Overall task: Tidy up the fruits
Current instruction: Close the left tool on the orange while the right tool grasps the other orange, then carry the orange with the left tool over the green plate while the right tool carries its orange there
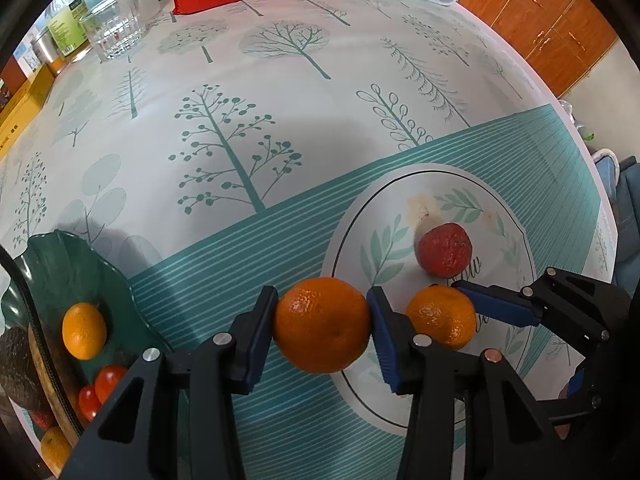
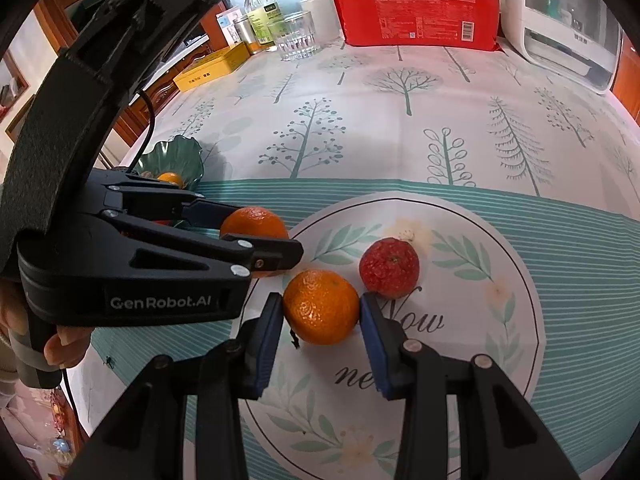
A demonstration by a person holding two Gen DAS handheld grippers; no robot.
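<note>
Both grippers are loaded. Left gripper is clamped across the widest part of one mandarin, blue pads flush on both sides, fruit sitting over the striped border just left of the round printed mat. Can't tell whether it is lifted or resting on the cloth.

Right gripper is closed on the second mandarin, which sits on the mat next to a bumpy red fruit — lychee-like, not touched by either tool.

Handling: mandarins look light, with loose, soft peel that gives under pressure. The waxy skin could slip, so a grip at the equator with the pads square beats a grip near the stem end. Squeeze only enough to hold; more will likely bruise or split segments.

Likely destination is the green leaf-shaped dish at far left — it already holds an orange citrus and cherry tomatoes. Space there looks tight, so a low, gentle set-down seems wise; a dropped mandarin may roll.
</note>
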